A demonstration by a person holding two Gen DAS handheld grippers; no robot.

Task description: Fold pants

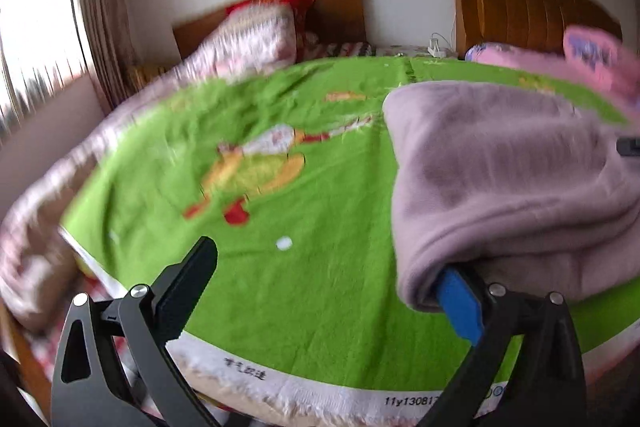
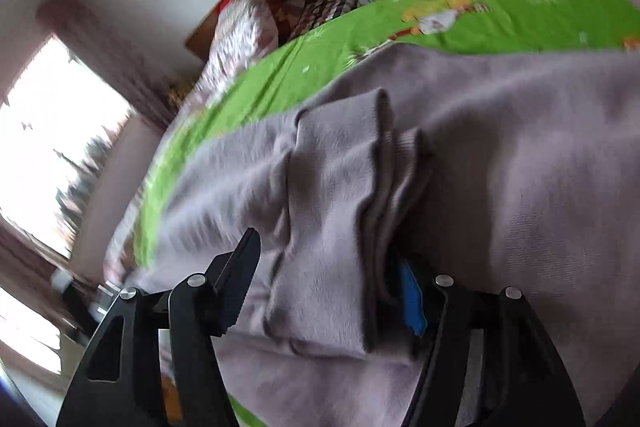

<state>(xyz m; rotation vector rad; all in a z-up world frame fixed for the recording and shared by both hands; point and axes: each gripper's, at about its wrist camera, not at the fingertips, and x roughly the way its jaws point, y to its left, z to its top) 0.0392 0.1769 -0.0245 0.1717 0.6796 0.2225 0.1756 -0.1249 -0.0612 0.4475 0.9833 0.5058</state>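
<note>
Both the left gripper (image 1: pixel 320 291) and right gripper (image 2: pixel 332 291) are spreading wide, letting the soft mauve fleece pants (image 1: pixel 512 179) drape folded on the green cartoon-print blanket (image 1: pixel 280 287).

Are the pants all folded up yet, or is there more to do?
Not yet. The pants are bunched on the green blanket, with a layer doubled over, so a fold seems under way. Both tools are open: the left tool has cloth draped over one finger, and the right tool has the ribbed cuffs between its fingers, ungripped. Smoothing and final folding remain.
</note>
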